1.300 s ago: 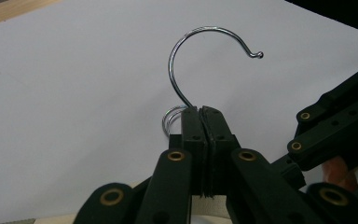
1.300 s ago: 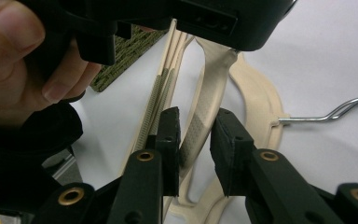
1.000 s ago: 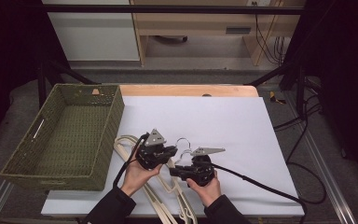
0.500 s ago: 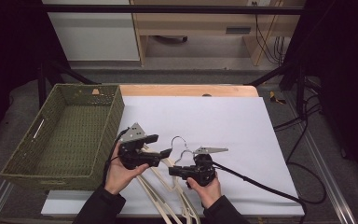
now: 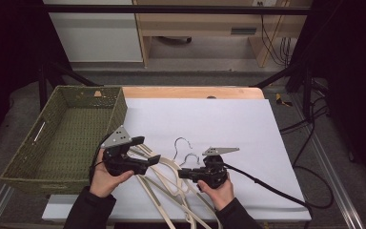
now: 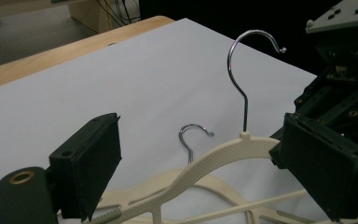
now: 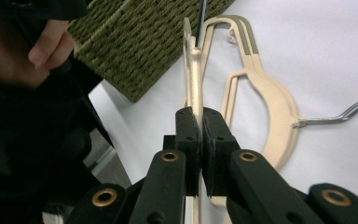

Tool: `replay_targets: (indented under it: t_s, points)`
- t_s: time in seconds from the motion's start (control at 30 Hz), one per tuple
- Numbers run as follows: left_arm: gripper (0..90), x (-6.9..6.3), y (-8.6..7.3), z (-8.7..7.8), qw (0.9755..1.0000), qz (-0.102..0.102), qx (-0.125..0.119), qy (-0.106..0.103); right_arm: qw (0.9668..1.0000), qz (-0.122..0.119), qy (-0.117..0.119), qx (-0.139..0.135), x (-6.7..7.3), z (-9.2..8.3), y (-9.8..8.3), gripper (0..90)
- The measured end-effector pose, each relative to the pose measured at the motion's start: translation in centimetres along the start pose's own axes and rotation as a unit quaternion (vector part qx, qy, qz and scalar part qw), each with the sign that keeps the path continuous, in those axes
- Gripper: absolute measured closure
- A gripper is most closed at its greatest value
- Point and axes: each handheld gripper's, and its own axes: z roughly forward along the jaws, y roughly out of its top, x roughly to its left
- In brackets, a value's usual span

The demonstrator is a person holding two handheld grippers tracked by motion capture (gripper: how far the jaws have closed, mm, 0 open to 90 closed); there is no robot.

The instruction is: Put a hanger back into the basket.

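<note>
Cream plastic hangers (image 5: pixel 171 183) with chrome hooks are lying in a loose pile on the white sheet (image 5: pixel 228 124) covering the worktop, near its front edge, just to the right of the woven green basket (image 5: pixel 62 138). No brand mark or writing is reading clearly on any of them.

One hanger (image 7: pixel 193 70) is standing on edge, and the right hand-held gripper (image 5: pixel 187 172) is pinching its plastic body: in the right gripper view the two black jaws are sitting nearly together with only the thin cream plastic between them. A second hanger (image 7: pixel 261 93) is lying flat just beside it, its wire hook (image 7: pixel 345 114) pointing off to the side.

The left hand-held gripper (image 5: pixel 150 161) is hovering at the pile's left end, its jaws spreading wide. In the left gripper view the raised hanger's shoulder (image 6: pixel 214 156) is running between those open jaws, and I cannot tell whether either pad is touching it. Its tall hook (image 6: pixel 242 70) is rising above, with a smaller hook (image 6: pixel 191 137) lower behind.

The person's hands are wrapping both tools from the near side, black cable (image 5: pixel 276 188) trailing away to the right across the sheet.
</note>
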Motion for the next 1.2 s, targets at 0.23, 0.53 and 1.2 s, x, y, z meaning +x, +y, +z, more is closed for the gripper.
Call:
replay_targets:
  t_s: [0.23,0.53,1.2]
  points:
    - [15.0,-0.8,-0.3,1.5,0.9986,0.031,0.036,-0.025,0.9980,-0.060,0.014,0.016,0.1,-1.9,0.7,87.0]
    - [30.5,-1.9,-0.7,2.9,0.9931,0.057,0.074,-0.071,0.9929,-0.107,0.045,0.025,0.4,-3.5,1.1,86.9]
    - [71.3,-2.8,-0.9,3.7,0.9831,0.089,0.131,-0.092,0.9889,-0.137,0.035,0.046,0.2,-3.7,1.1,81.7]
